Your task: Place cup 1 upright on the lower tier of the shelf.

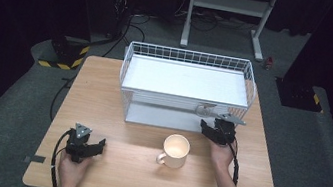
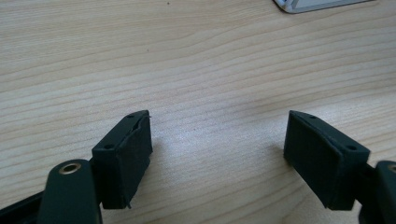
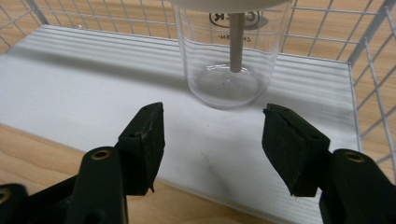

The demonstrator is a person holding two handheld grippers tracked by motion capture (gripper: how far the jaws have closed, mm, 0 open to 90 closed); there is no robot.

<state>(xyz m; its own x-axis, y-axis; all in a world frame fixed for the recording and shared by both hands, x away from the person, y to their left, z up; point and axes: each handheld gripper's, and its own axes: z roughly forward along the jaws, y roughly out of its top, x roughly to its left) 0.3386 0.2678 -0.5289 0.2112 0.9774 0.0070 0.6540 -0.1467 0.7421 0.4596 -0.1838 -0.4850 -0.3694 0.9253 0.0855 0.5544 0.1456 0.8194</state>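
One mug point(image 1: 175, 150); one glass point(image 3: 231, 56); two tongs point(image 3: 212, 133)

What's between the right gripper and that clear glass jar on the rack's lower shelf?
Nothing visible. The right gripper stands open just in front of the clear jar, which sits on the lower shelf of the wire rack; bare white shelf lies between them, and nothing is between the jaws.

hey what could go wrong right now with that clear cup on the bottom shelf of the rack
The right gripper stands open just in front of the clear cup on the white shelf; pulling back carelessly, a jaw could catch it and tip it. The hand is also close to the cream mug and might knock it.
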